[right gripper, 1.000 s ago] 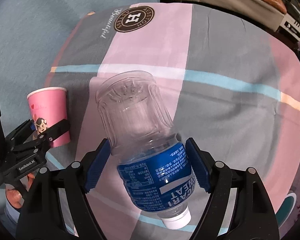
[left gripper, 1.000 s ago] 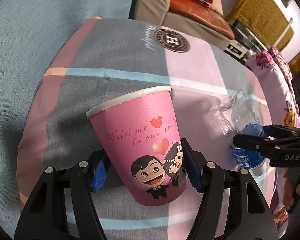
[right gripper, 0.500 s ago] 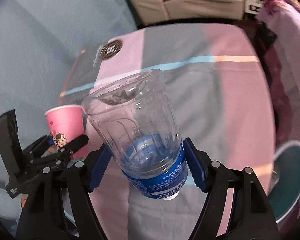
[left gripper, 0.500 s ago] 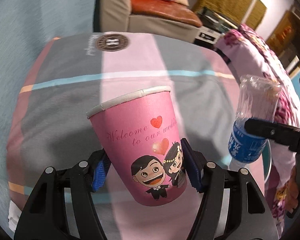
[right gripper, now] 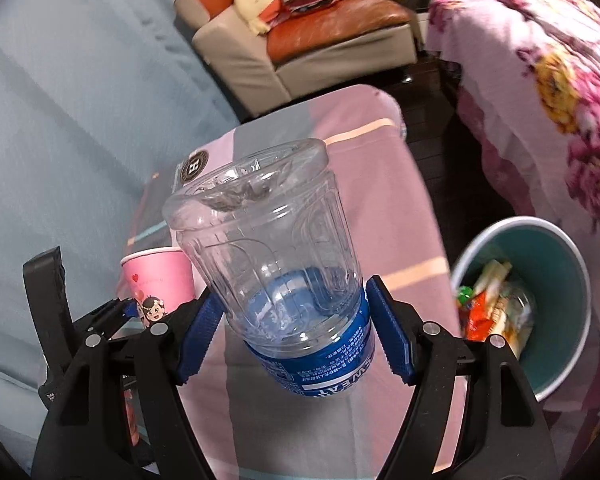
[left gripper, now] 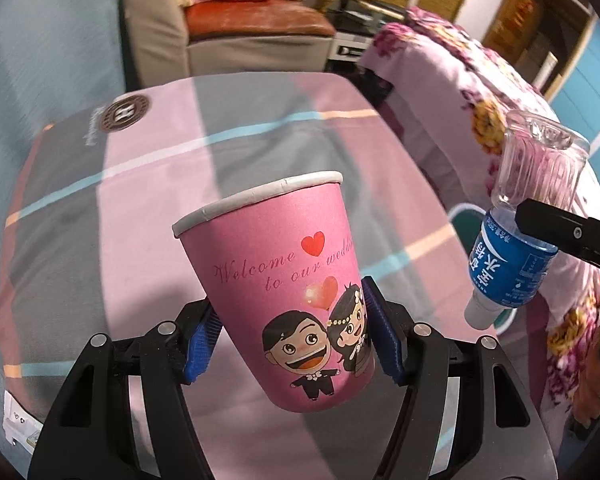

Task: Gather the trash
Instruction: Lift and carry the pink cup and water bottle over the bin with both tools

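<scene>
A tabletop [left gripper: 148, 216] covered by a cloth in pink and grey blocks with thin blue and orange stripes filled most of both views. Beyond it stood a beige armchair [right gripper: 252, 60] with an orange seat cushion, and to the right a flowered pink blanket [right gripper: 540, 64] draped over furniture. On the floor beside the tabletop sat a teal bin [right gripper: 572, 304], with wrappers lying inside it. The right tongs [right gripper: 292, 344] were clenched on a clear plastic bottle [right gripper: 268, 264], their blue pads pressing the blue label, with the white cap pointing down and the bottle's base uppermost; it hung in the air above the tabletop's edge, near the bin. The left tongs [left gripper: 292, 332] gripped a pink paper cup [left gripper: 276, 280] at its lower half, upright but tilted, raised off the cloth. The cup showed a cartoon couple and red hearts.
</scene>
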{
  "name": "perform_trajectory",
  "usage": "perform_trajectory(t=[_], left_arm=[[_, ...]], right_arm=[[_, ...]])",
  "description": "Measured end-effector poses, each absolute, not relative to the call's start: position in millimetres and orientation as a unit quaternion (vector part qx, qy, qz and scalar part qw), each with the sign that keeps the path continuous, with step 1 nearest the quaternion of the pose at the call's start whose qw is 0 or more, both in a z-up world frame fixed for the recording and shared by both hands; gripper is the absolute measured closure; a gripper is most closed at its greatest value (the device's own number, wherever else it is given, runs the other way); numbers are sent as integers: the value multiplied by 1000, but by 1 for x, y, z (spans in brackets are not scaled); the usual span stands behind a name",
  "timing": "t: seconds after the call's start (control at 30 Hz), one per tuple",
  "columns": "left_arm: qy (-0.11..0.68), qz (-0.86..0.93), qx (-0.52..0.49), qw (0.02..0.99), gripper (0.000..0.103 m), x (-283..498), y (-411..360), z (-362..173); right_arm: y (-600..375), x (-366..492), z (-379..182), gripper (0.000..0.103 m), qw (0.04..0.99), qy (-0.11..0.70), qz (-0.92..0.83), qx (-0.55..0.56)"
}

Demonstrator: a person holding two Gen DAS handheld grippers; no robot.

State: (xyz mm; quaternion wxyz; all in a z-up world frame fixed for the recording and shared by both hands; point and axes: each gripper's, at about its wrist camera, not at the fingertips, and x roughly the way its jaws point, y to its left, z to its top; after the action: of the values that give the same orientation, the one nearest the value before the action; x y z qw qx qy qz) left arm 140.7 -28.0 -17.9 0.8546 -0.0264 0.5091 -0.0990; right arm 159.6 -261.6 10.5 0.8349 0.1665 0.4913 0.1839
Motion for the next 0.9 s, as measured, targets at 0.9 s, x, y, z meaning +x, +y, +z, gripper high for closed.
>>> perform_trajectory(t=[0.9], left_arm=[[505,-202,88,834,36,127,-228,-18]], right_arm=[[-448,86,-7,35,855,428,88,281]])
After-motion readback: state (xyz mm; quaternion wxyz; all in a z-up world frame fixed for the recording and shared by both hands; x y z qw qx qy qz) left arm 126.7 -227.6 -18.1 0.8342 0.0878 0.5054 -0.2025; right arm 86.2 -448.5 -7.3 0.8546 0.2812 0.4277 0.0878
